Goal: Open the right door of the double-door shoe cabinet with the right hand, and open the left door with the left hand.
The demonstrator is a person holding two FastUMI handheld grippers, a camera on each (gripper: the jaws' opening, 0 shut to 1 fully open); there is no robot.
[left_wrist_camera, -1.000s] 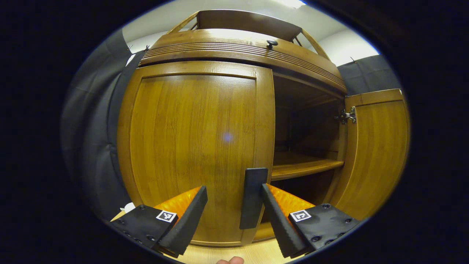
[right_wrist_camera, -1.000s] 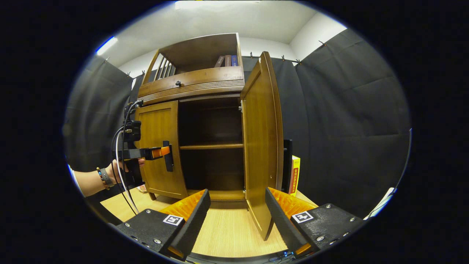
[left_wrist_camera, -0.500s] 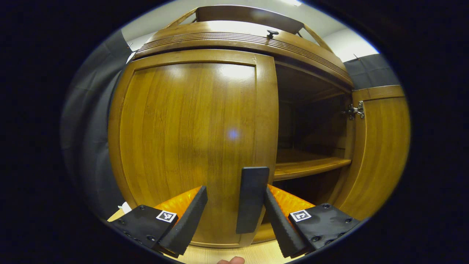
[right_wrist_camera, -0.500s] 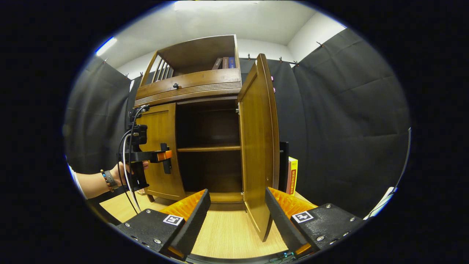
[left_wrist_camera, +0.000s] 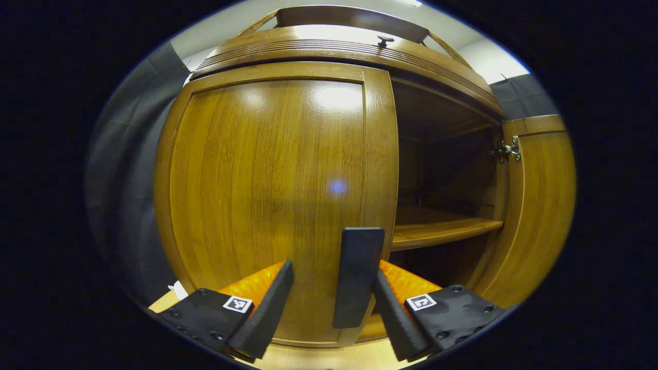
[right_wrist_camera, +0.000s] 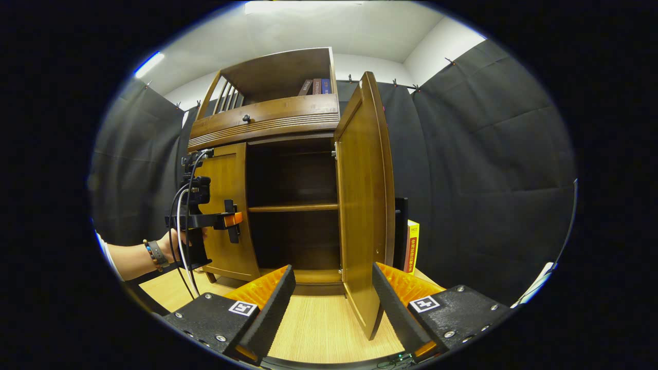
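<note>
Floor: pale wood, black cloth walls around.
Shoe cabinet: right door swung wide, left door closed.
Left gripper: fingers apart around the dark handle, possibly not touching.
Right gripper: spread, empty, back from the cabinet.

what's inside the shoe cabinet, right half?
Behind the open right door, the shoe cabinet shows one bare wooden shelf and dark space above and below. The left half is hidden by the closed left door.
</note>
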